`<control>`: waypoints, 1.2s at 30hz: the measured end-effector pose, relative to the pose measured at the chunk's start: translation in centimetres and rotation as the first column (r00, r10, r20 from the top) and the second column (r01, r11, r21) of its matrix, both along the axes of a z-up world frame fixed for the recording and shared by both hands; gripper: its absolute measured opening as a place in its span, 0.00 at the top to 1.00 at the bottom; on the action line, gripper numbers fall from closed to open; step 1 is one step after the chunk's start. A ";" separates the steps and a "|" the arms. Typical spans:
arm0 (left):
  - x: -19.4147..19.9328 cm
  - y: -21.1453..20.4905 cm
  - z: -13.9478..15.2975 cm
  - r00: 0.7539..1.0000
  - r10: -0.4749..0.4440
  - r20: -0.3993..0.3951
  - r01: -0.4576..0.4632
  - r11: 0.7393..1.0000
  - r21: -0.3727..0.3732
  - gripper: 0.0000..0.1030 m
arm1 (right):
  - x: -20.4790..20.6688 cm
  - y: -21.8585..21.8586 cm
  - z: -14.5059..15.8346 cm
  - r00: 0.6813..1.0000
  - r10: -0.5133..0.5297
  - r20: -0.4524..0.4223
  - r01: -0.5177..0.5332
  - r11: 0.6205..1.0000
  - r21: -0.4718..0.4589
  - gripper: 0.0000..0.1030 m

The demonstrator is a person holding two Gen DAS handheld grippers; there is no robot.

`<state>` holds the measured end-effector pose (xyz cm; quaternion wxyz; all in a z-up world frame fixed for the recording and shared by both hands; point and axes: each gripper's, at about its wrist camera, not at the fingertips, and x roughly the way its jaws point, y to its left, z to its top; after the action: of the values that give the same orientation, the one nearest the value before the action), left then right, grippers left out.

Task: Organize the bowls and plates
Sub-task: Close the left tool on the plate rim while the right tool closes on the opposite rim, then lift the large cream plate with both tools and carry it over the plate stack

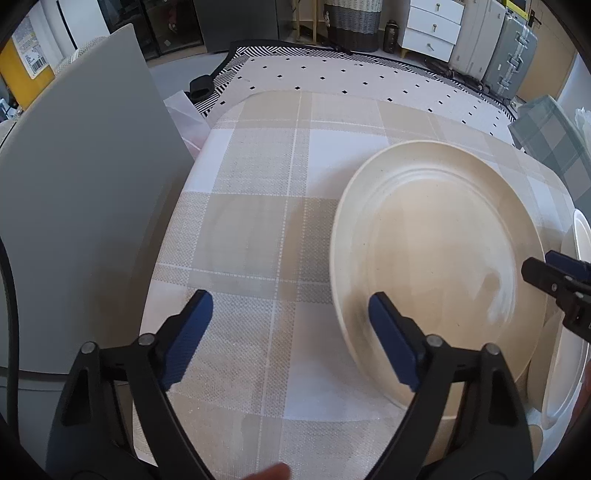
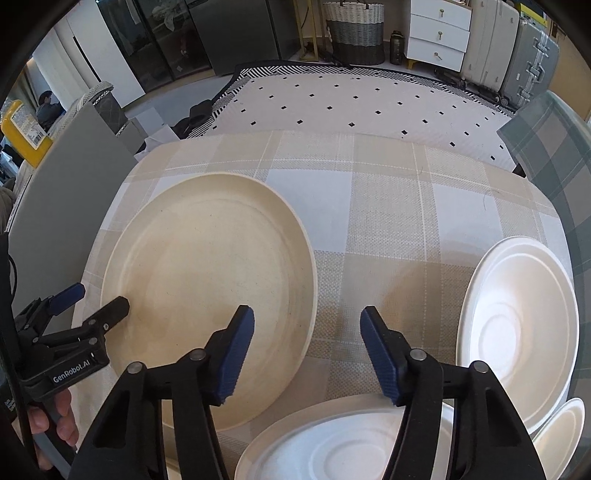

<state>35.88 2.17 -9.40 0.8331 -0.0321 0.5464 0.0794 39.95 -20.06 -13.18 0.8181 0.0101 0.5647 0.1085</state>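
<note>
On the counter (image 2: 388, 206), your left gripper (image 1: 291, 332) and right gripper (image 2: 306, 347) straddle the cream plate (image 2: 207, 280) rims, fingers open, holding nothing. Squeeze both edges evenly.

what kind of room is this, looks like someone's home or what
Most likely a lived-in home, perhaps a living or dining area: a table with a checked tablecloth holding a beige plate, a patterned rug on the floor, and a woven laundry basket beside white drawers and suitcases.
</note>
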 end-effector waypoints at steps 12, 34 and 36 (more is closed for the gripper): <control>-0.1 -1.0 0.0 0.997 -0.074 0.012 0.074 0.992 -0.103 0.66 | -0.4 0.3 -0.7 1.000 0.010 0.002 -0.010 1.000 -0.014 0.66; -0.4 -1.7 0.5 0.994 -0.108 0.028 0.110 0.991 -0.079 0.85 | -1.1 1.1 -0.4 0.998 0.055 0.040 -0.051 0.996 -0.077 0.89; -0.4 -1.7 0.6 0.994 -0.108 0.032 0.110 0.991 -0.072 0.85 | -1.2 1.3 -0.4 0.997 0.059 0.042 -0.056 0.995 -0.079 0.89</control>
<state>35.46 0.50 -8.81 0.8420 -0.0341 0.5382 0.0133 38.80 -18.75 -13.56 0.8266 -0.0405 0.5504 0.1099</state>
